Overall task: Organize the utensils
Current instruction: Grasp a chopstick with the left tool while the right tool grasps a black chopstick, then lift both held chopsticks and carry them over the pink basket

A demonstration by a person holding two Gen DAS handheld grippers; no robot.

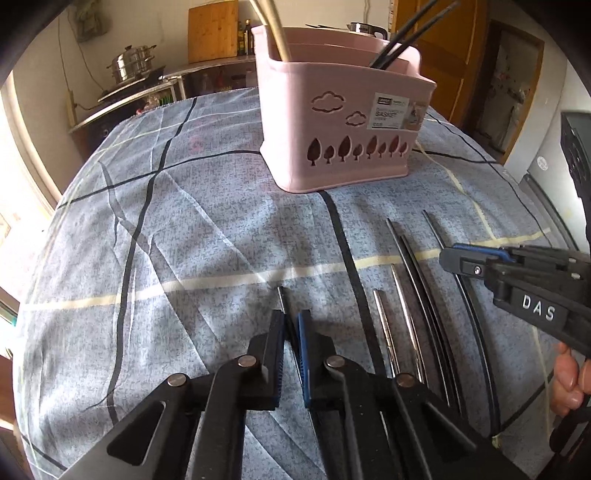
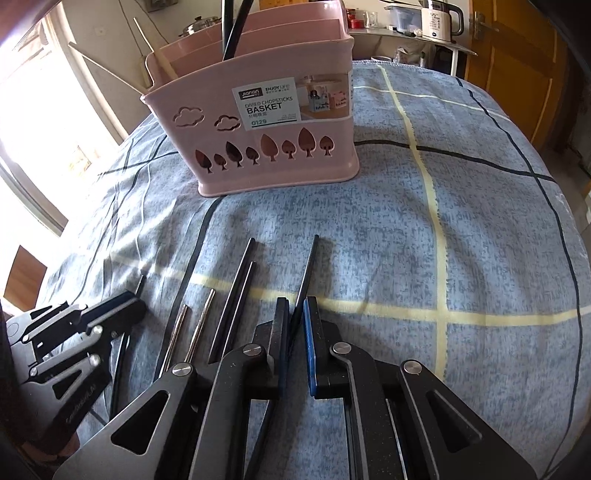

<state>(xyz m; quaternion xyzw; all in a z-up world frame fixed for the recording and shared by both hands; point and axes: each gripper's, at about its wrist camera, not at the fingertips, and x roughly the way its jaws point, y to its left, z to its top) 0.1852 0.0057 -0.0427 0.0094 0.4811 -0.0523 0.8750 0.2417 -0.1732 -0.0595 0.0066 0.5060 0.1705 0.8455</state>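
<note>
The pink plastic basket (image 2: 273, 122) stands upright on the bench (image 2: 461, 229), smooth-walled with cloud and tree cut-outs and a paper label on its front; black chopsticks (image 1: 402, 40) and a pale, rounded handle (image 1: 275, 33) lean out of its divided top; the bench is covered by a blue-grey mottled cloth crossed by black and cream lines, lightly creased. In front of the basket lie thin straight sticks side by side: two shiny metal ones (image 2: 192, 328), a matte black pair (image 2: 236, 295) just beside them.

The left gripper (image 1: 291, 321) tilts steeply down at the cloth, its fingers narrowed on a single black chopstick (image 1: 282, 299) whose tip pokes out ahead of the blue ribbed pads. The right gripper (image 2: 295, 306) slopes down likewise, its fingers pinched on another black chopstick (image 2: 310, 266) that runs forward toward the basket; a hand (image 1: 570, 380) grips its handle at the edge of the left wrist view.
</note>
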